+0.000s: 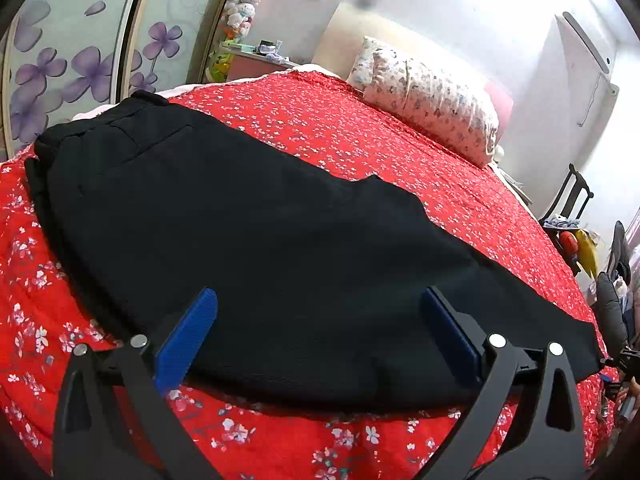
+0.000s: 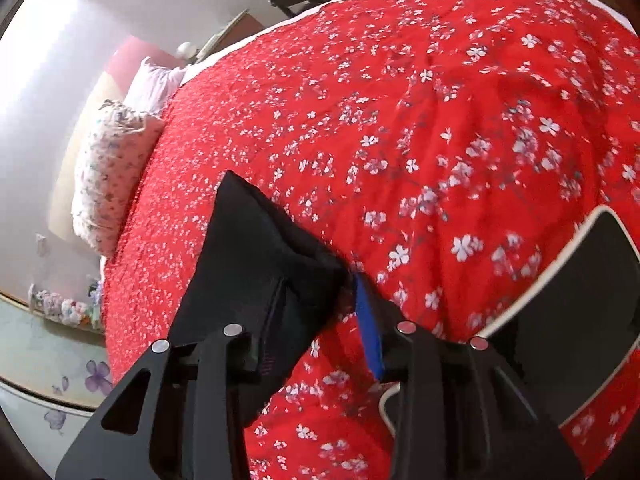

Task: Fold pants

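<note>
Lying across the frame's middle, black pants point(image 1: 248, 240) on the red floral bedspread point(image 1: 360, 128); no readable writing anywhere. Left gripper point(image 1: 318, 312) gapes wide; right gripper point(image 2: 312, 312) — can't tell if pinching the hem.

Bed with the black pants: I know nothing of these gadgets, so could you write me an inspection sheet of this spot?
Surface: red flowered bedspread, lightly rumpled.
Job's things: black pants spread lengthwise.
Clutter: dark flat slab with white rim, on the bedspread.
Grippers: left gripper open over the pants' near edge; right gripper has the pants' end between its fingers, grip unclear.
Cables: nothing seen.
Surroundings: pillow, wardrobe with purple flowers, plush toys.
</note>
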The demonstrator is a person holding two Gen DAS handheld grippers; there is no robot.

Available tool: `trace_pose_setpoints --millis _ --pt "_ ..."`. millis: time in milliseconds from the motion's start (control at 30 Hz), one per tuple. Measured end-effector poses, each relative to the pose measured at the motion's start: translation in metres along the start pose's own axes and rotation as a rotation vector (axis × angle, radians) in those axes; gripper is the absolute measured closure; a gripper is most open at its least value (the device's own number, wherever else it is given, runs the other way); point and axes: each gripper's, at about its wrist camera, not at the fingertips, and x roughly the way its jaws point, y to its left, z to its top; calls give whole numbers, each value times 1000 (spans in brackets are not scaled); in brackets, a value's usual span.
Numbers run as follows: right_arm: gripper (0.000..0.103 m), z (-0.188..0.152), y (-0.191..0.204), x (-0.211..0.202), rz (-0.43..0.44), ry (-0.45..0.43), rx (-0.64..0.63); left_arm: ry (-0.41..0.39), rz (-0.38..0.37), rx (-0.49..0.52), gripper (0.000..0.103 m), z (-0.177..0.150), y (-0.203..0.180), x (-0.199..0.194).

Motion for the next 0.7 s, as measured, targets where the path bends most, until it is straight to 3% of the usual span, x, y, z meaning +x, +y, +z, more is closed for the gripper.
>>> trace_pose_setpoints --millis 167,200,233,333,567,633,700 --pt "64 7 -2 9 88 16 31 -1 -4 -4 2 -1 0 0" --pt "64 7 -7 6 166 6 54 -1 -5 -5 2 -2 1 0" --pt "64 6 -7 4 190 -5 38 -1 -6 -5 2 -2 1 -1" --pt "73 6 -10 6 152 -3 24 -1 -5 -4 2 -2 1 -1" --pt "74 8 -6 12 116 -20 28 -2 -13 -10 2 -2 2 -1" --pt "87 5 -2 5 153 -53 1 -3 -17 -14 2 -3 3 -1" --pt "88 1 10 -2 169 -87 -39 -4 -23 -18 2 -3 4 -2"
